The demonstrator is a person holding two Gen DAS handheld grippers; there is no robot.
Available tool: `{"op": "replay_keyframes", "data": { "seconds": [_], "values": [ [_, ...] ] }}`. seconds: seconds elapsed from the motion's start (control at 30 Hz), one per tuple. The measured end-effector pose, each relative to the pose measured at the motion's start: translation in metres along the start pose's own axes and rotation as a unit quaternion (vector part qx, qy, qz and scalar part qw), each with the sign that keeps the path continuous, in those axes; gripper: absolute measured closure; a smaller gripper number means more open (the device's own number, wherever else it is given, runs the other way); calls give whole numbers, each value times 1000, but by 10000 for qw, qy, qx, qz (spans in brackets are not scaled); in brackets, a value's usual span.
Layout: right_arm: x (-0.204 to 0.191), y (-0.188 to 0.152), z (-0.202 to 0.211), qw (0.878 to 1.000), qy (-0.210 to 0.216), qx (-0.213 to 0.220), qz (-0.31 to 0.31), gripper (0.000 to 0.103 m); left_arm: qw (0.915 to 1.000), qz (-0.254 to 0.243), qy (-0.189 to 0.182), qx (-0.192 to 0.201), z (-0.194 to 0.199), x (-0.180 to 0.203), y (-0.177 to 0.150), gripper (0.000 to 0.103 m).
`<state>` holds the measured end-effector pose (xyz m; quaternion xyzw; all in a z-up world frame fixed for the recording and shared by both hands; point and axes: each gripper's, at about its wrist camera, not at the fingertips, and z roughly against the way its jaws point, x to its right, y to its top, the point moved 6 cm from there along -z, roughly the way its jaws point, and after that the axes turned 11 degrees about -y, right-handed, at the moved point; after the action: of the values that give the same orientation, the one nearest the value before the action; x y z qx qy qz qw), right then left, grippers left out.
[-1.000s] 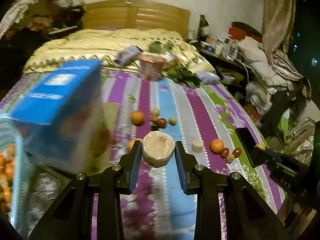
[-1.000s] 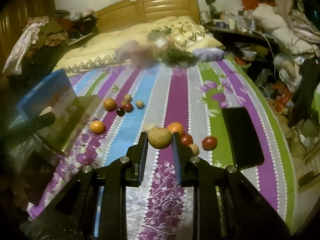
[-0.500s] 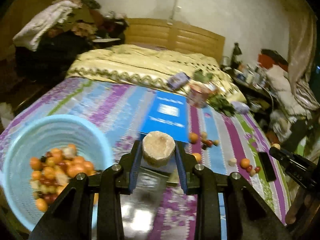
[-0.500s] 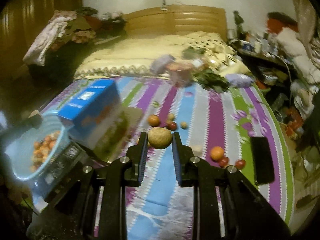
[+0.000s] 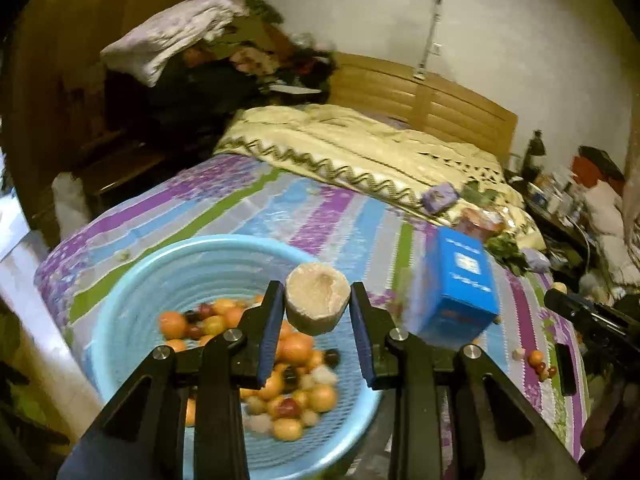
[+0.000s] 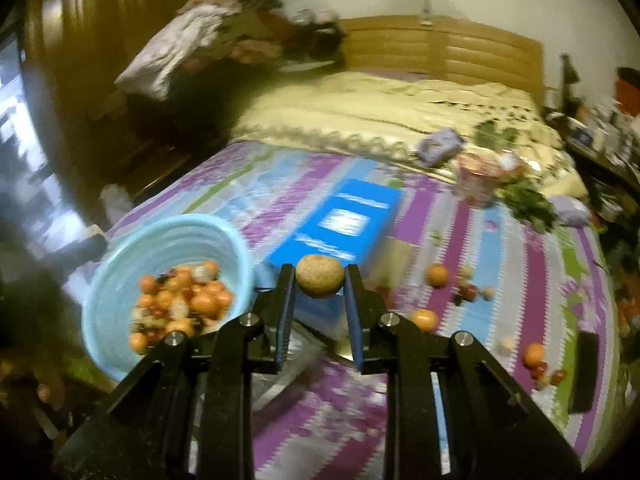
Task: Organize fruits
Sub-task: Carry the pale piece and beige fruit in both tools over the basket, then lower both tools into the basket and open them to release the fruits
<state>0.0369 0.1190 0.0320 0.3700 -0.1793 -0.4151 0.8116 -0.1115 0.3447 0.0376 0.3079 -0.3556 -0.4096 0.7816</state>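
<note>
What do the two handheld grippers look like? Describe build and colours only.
Both match. The left gripper and the right gripper are matte black, angular linkage frames with silver round bolt heads at the joints. Each ends in two flat, upright fingers faced with blue pads on the inner sides. No cables, markings or sleeves are visible.

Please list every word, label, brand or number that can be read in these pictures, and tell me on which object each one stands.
No text can be read.
Blue box: white label and white lines of print, too blurred to read.
Purple packet: no legible print.
Pink cup: pattern only, blurred.
The fruit in the basket and in both grippers has no labels.
</note>
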Motion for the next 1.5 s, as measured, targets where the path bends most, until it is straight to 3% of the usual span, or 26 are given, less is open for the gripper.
{"op": "replay_keyframes", "data": {
  "seconds": [0.3, 0.6, 0.93, 1.5],
  "values": [
    [-90, 9, -21, 9961, 638, -408, 460, 78, 9987, 327, 347, -192, 17, -70, -1, 69],
    [-151, -1, -50, 9865, 937, -1038, 849, 78, 9951, 588, 421, -670, 10, -116, -13, 69],
    [-167, -16, -69, 9792, 941, -1499, 993, 78, 9895, 900, 443, -1042, -5, -154, -33, 69],
    [-169, -14, -76, 9787, 915, -1537, 1010, 78, 9876, 942, 298, -1222, -22, -156, -40, 69]
  ]
}}
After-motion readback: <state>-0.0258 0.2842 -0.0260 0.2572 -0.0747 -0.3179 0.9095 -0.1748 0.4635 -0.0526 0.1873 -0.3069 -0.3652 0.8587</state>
